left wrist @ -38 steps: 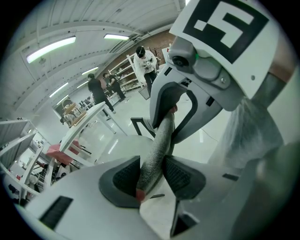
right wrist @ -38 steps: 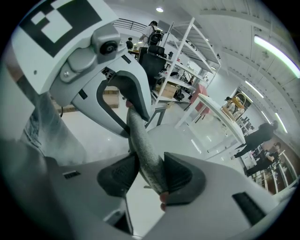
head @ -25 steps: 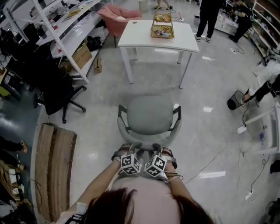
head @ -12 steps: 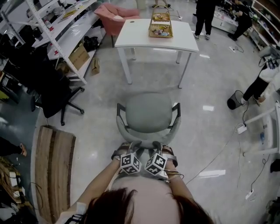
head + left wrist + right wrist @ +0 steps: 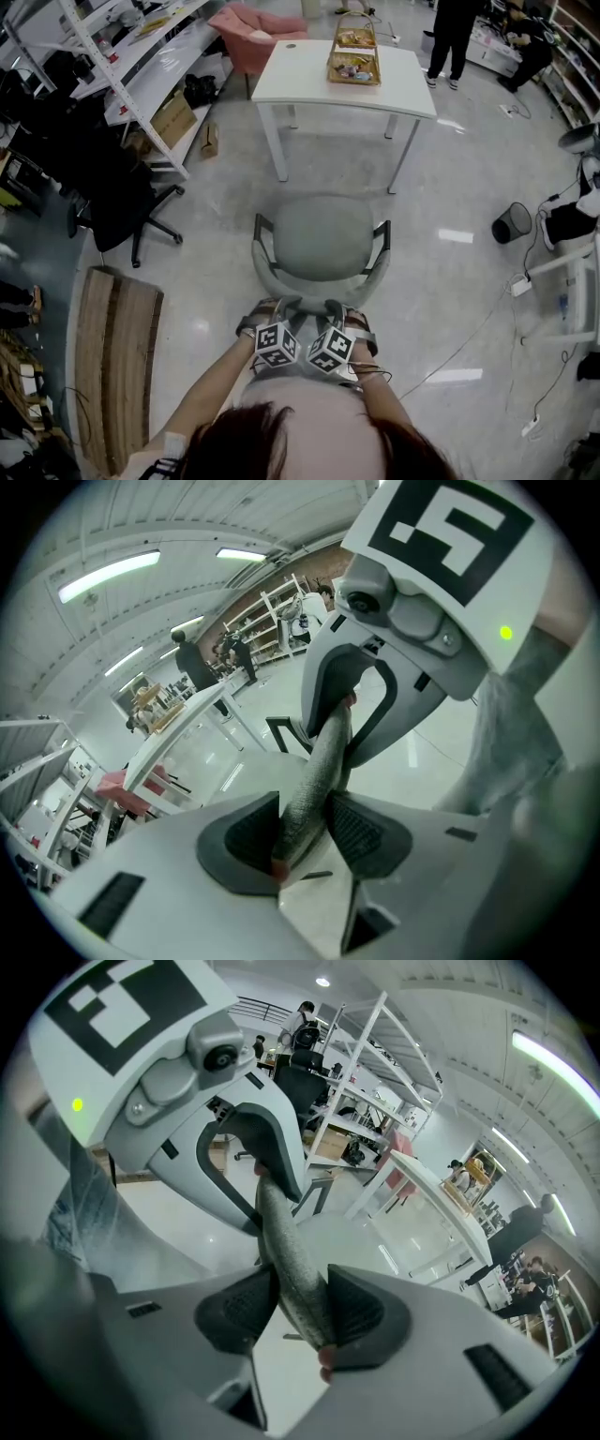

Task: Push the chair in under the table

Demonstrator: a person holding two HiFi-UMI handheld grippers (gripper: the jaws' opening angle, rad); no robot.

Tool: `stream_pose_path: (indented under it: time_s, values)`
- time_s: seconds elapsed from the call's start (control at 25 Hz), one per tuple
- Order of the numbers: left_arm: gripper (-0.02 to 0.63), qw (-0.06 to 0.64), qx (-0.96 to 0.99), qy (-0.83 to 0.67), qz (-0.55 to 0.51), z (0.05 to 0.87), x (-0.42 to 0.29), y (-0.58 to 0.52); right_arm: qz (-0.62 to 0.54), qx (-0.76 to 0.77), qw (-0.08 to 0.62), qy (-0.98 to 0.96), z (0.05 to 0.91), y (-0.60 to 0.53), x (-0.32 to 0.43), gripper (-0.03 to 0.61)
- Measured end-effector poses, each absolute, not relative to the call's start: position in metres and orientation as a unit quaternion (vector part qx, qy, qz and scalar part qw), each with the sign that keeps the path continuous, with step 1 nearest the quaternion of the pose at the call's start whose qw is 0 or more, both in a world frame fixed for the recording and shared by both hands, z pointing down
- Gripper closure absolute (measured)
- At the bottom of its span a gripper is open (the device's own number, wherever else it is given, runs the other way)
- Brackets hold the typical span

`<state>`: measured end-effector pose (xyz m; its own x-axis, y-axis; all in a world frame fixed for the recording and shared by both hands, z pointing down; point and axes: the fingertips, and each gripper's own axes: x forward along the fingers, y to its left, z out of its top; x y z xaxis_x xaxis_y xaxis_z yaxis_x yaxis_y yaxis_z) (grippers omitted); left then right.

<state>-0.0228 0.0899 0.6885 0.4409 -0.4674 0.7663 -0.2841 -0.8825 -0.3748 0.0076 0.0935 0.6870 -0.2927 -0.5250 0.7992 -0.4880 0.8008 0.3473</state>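
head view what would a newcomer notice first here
The grey chair sits dead centre, its backrest pinched near the bottom by the left gripper, whose jaws just opened slightly, and the right gripper. Beyond it, at the top, stands a white table with a basket on it.

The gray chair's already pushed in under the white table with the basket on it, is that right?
Not quite. The head view shows the gray chair standing short of the white table, with bare floor between them. The basket is on the table.
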Motion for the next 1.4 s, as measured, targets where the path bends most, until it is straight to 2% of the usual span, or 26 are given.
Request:
stream_pose_path:
  time_s: [1.4]
  values:
    - [0.449, 0.106, -0.853, 0.194, -0.472, 0.692, -0.033, -0.037, 0.015, 0.327, 0.522, -0.788, 0.692, -0.033, -0.002, 0.402]
